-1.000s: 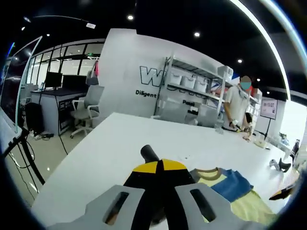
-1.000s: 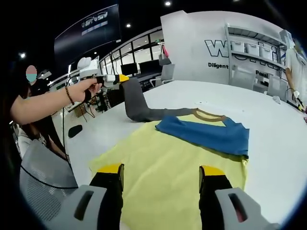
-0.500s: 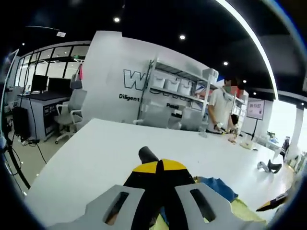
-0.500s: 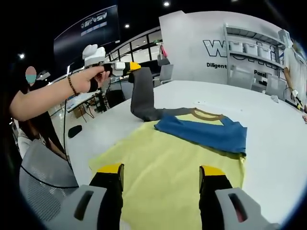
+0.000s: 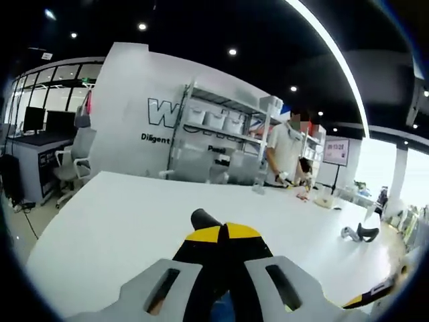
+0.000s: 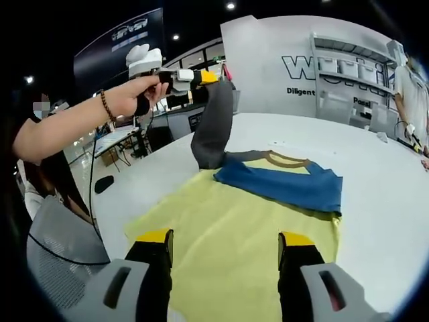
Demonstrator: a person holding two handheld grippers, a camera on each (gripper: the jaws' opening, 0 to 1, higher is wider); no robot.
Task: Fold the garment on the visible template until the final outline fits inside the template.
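The left gripper view is taken from high above the white table, along closed jaws toward far shelving. The right gripper view is held low and near over the garment, facing the same shelving. Table and back wall are shared.

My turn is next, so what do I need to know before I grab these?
Left gripper: shut on the grey sleeve, holding it lifted above the table.
Right gripper: open, fingers apart over the yellow shirt, holding nothing.
The shirt lies flat on the white table. Its blue sleeve is already folded across the chest, below the collar.
Left to do: lay the grey sleeve over the shirt, then fold the body smaller. I can't make out a template under the shirt.
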